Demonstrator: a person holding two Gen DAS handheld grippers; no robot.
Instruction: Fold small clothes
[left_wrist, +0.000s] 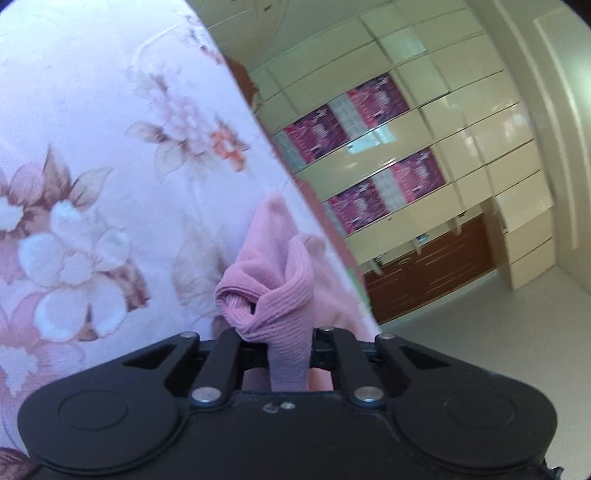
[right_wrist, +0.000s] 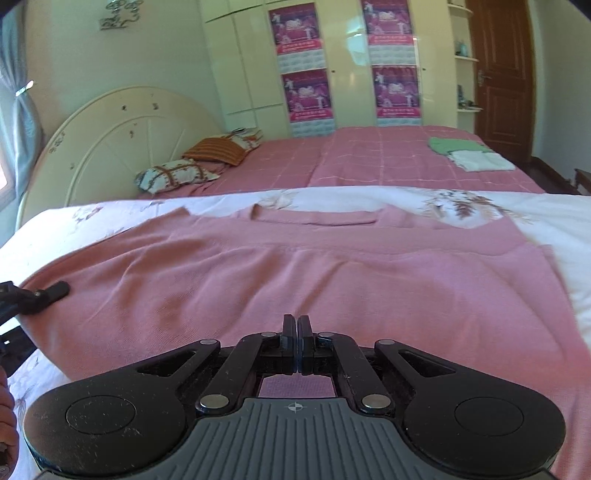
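A pink knit garment (right_wrist: 295, 266) lies spread flat on a white floral sheet (right_wrist: 561, 210), with its neckline at the far side. My right gripper (right_wrist: 297, 323) hovers over its near edge, shut, fingers pressed together; no cloth shows between them. At the garment's left corner my left gripper (right_wrist: 55, 290) reaches in, tilted on its side. In the left wrist view that left gripper (left_wrist: 286, 334) is shut on a bunched fold of the pink garment (left_wrist: 273, 273), which hides the fingertips and rises twisted from between them.
The floral sheet (left_wrist: 92, 147) covers the near part of a bed with a pink checked bedspread (right_wrist: 369, 158). Folded green and white clothes (right_wrist: 469, 153) sit at its far right, pillows (right_wrist: 177, 173) by the headboard. A wardrobe with posters (right_wrist: 306, 96) and a brown door (right_wrist: 502, 74) stand behind.
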